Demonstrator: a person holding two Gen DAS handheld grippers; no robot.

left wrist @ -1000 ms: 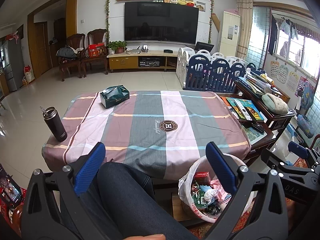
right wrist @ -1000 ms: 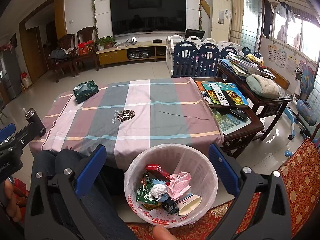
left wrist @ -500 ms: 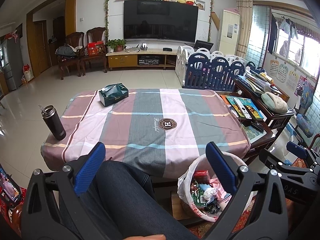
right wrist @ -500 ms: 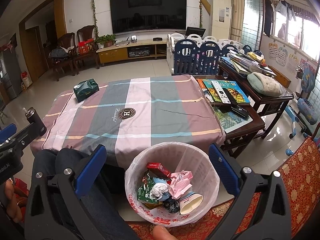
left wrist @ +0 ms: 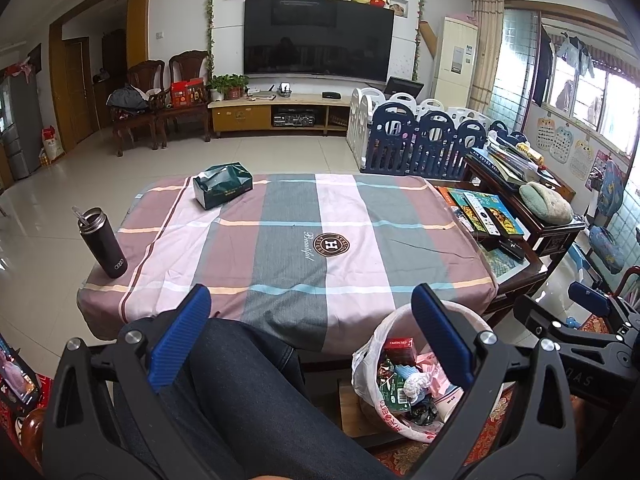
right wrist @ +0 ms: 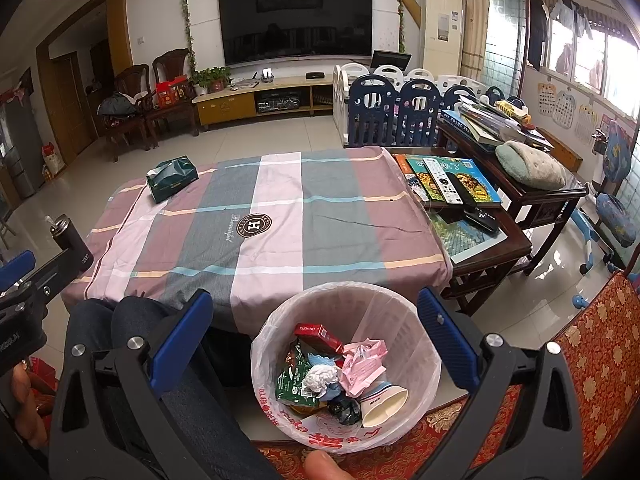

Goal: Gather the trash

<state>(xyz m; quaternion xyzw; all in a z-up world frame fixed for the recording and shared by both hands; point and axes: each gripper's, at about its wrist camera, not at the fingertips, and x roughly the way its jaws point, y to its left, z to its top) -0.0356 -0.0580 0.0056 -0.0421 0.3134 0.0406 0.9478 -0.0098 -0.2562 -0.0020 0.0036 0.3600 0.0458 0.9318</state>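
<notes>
A white-lined trash bin [right wrist: 420, 344] stands on the floor by the table's near edge, holding a red box, green wrappers, pink paper, crumpled tissue and a paper cup. It also shows in the left wrist view [left wrist: 368, 364]. My right gripper [right wrist: 316, 304] is open and empty, held just above the bin. My left gripper [left wrist: 310, 302] is open and empty, above a dark-trousered leg [left wrist: 248, 392], left of the bin. The striped tablecloth [left wrist: 288, 232] carries a green tissue pack [left wrist: 222, 190] and a dark bottle [left wrist: 102, 244].
A dark side table [right wrist: 492, 240] with books and remotes stands right of the main table. A red patterned seat [right wrist: 592, 344] is at the right. A blue and white playpen fence [right wrist: 400, 108] stands behind.
Both grippers have risen and pulled back slightly; the table and bin sit a little lower in view. Both stay open and empty.
</notes>
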